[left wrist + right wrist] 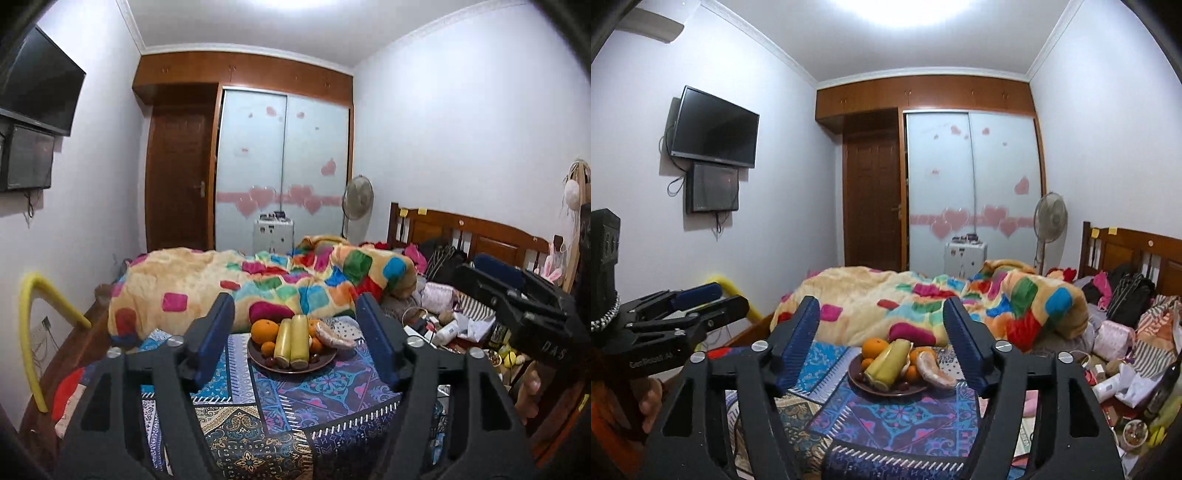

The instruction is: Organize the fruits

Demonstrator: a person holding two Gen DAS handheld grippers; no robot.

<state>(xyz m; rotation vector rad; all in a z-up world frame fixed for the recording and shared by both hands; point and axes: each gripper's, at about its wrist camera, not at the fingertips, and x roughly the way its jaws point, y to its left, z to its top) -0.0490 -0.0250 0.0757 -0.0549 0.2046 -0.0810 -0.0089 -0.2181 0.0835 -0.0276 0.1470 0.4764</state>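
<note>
A brown plate (325,363) of fruit stands on a patterned blue cloth (303,402) on a round table. It holds a large orange (264,331), two yellow-green cut pieces (291,341), small oranges, dark grapes and a peeled pomelo segment (334,336). My left gripper (295,314) is open and empty, just short of the plate. In the right wrist view the plate (916,391), the orange (874,348) and the pomelo segment (932,371) show between the fingers of my right gripper (881,315), which is open and empty.
A bed with a colourful quilt (258,284) lies behind the table. Clutter of bags and bottles (450,325) fills the right side. The other gripper (524,306) shows at the right of the left wrist view. A yellow foam rail (29,332) stands at the left.
</note>
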